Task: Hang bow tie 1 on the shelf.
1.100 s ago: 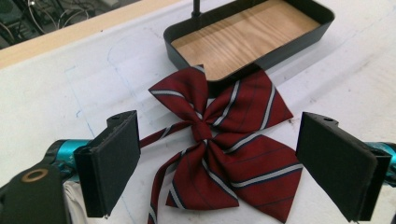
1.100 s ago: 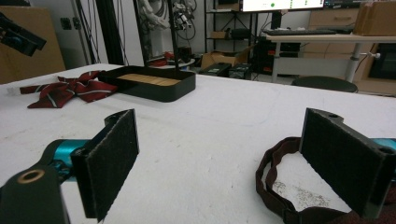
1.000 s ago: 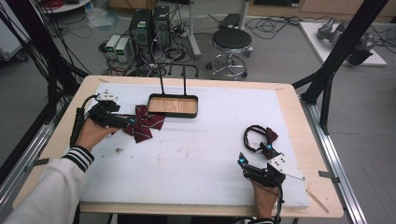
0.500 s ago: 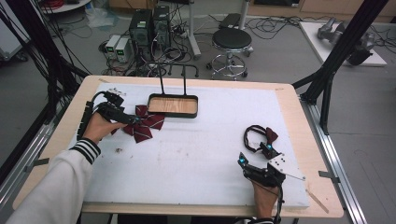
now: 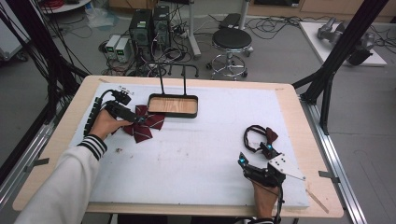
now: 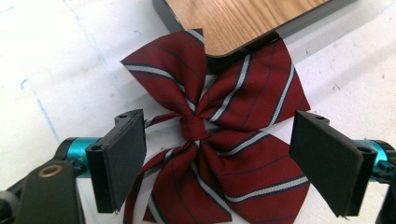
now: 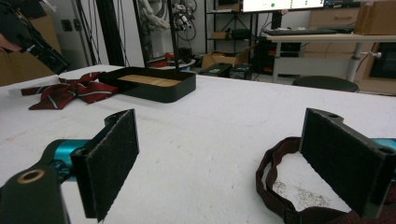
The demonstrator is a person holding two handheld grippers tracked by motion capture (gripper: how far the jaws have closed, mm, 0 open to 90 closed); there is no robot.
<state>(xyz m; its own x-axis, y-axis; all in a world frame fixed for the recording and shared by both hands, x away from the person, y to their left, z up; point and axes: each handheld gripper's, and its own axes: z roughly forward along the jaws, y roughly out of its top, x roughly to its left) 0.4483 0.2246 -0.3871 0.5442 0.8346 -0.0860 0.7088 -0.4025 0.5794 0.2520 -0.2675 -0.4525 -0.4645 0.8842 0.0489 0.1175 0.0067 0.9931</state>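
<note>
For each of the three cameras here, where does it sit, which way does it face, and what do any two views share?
High view: above the person's side, looking forward and down on the table; both forearms and hands show.
Left gripper view: on the left gripper, looking down at the striped bow tie between its open jaws.
Right gripper view: on the right gripper, looking low across the table; its own jaws show.
Shared: all three show the striped bow tie beside the wooden tray.

Grey floor [image 5: 280, 56]; black stool [image 5: 232, 39]; computer towers [image 5: 150, 25]; tangled cables [image 5: 275, 21]; desk [image 7: 327, 39] behind
</note>
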